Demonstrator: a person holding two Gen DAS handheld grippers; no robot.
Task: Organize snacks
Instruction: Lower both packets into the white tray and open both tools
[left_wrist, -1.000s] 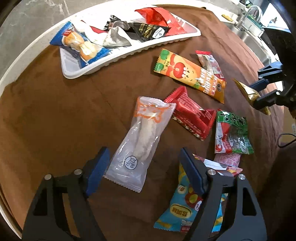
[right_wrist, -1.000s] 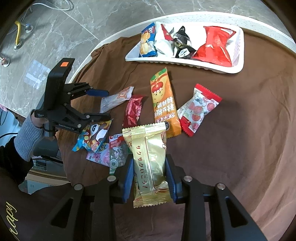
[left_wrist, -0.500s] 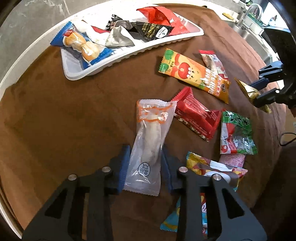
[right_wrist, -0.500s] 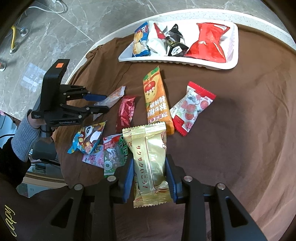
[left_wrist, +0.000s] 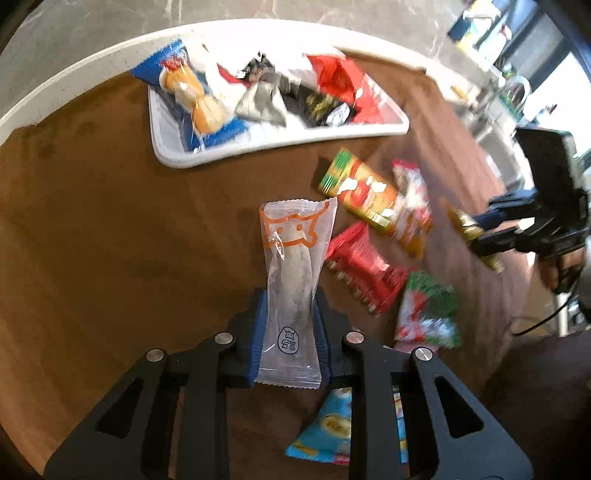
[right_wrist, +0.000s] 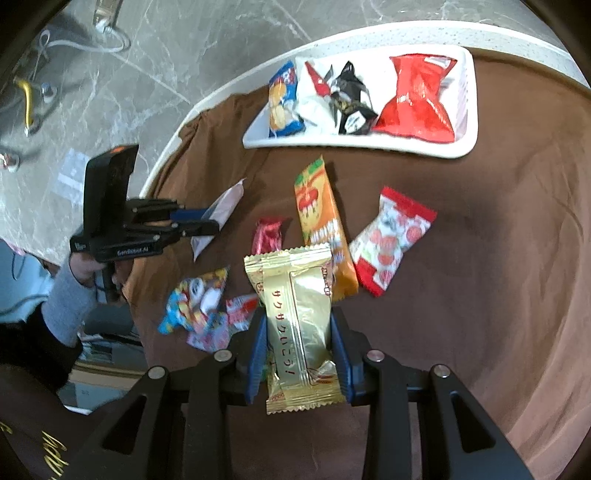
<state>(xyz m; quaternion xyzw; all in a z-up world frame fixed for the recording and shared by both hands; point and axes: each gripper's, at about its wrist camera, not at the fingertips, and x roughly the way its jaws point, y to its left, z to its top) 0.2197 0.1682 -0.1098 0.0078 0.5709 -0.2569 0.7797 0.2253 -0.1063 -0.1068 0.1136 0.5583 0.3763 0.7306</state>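
Note:
My left gripper (left_wrist: 290, 314) is shut on a clear snack packet with an orange cat print (left_wrist: 293, 273) and holds it above the brown cloth. It shows from the side in the right wrist view (right_wrist: 218, 212). My right gripper (right_wrist: 298, 336) is shut on a gold snack packet (right_wrist: 297, 325), held above the cloth; it also shows in the left wrist view (left_wrist: 467, 229). A white tray (right_wrist: 469, 122) at the far side holds several snacks, among them a red bag (right_wrist: 417, 99) and a blue packet (left_wrist: 195, 99).
Loose on the brown cloth (right_wrist: 480, 277) lie an orange packet (right_wrist: 321, 218), a red-and-white strawberry packet (right_wrist: 391, 240), a small red packet (left_wrist: 364, 269), a green-and-red packet (left_wrist: 428, 310) and a blue cartoon packet (right_wrist: 195, 299). The round table's white rim (left_wrist: 74, 77) runs behind the tray.
My left gripper closed on the clear cat-print packet and lifted it off the cloth. My right gripper kept hold of the gold packet and shifted slightly.

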